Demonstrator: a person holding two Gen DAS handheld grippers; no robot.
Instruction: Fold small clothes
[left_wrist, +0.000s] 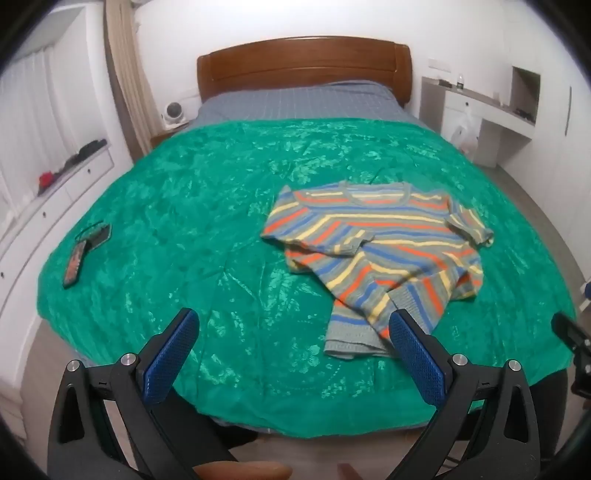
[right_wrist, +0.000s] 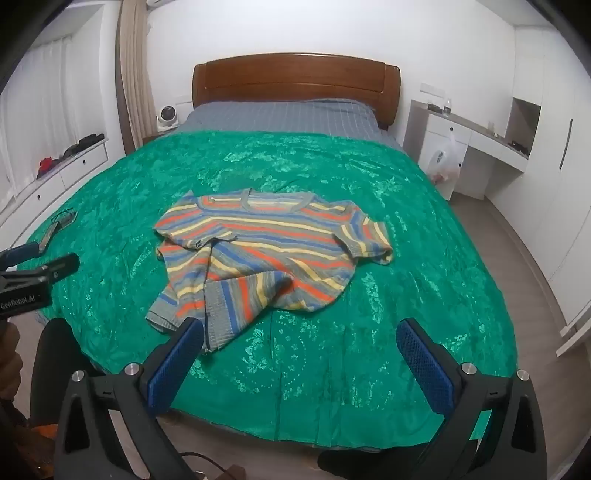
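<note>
A small striped knit sweater (left_wrist: 373, 251) (right_wrist: 266, 254) lies crumpled on the green bedspread (left_wrist: 207, 206) (right_wrist: 388, 314), neck toward the headboard, its lower hem bunched and partly turned over. My left gripper (left_wrist: 291, 321) hovers open near the foot of the bed, its right pad just in front of the sweater's hem, with nothing between the blue pads. In the right wrist view my right gripper (right_wrist: 301, 330) is open too, its left pad overlapping the hem in the picture. The left gripper's tip (right_wrist: 55, 269) shows at that view's left edge.
A dark phone with a strap (left_wrist: 85, 251) (right_wrist: 55, 229) lies on the bedspread's left side. A wooden headboard (left_wrist: 303, 62) stands at the far end. White drawers (left_wrist: 55, 184) line the left wall and a white desk (right_wrist: 472, 147) stands at right.
</note>
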